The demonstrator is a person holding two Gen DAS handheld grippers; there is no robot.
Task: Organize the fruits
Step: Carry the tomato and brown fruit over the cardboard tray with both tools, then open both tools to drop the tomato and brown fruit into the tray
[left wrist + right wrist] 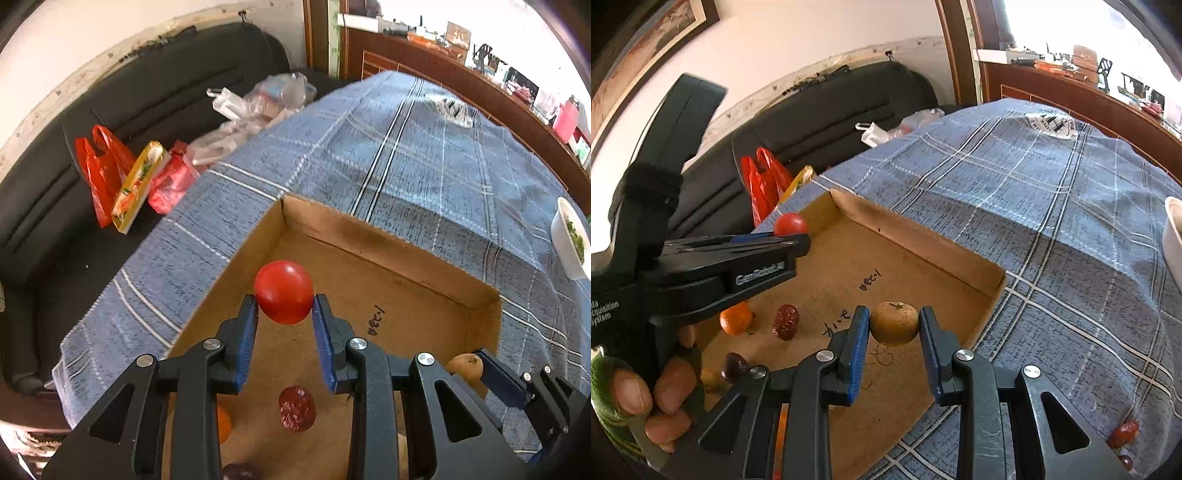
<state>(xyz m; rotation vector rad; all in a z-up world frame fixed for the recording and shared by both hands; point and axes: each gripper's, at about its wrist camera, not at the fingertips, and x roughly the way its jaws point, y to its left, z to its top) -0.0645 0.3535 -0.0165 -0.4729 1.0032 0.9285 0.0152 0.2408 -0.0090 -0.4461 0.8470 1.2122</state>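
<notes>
Our table under its blue plaid cloth

We see a table covered by a blue plaid cloth, and on it a shallow open cardboard box sitting at the near left corner. A white bowl stands on the cloth at the right edge of our view. Two red dates lie directly on the cloth, near the box's right side, and a clear plastic item rests at the far end.
</notes>
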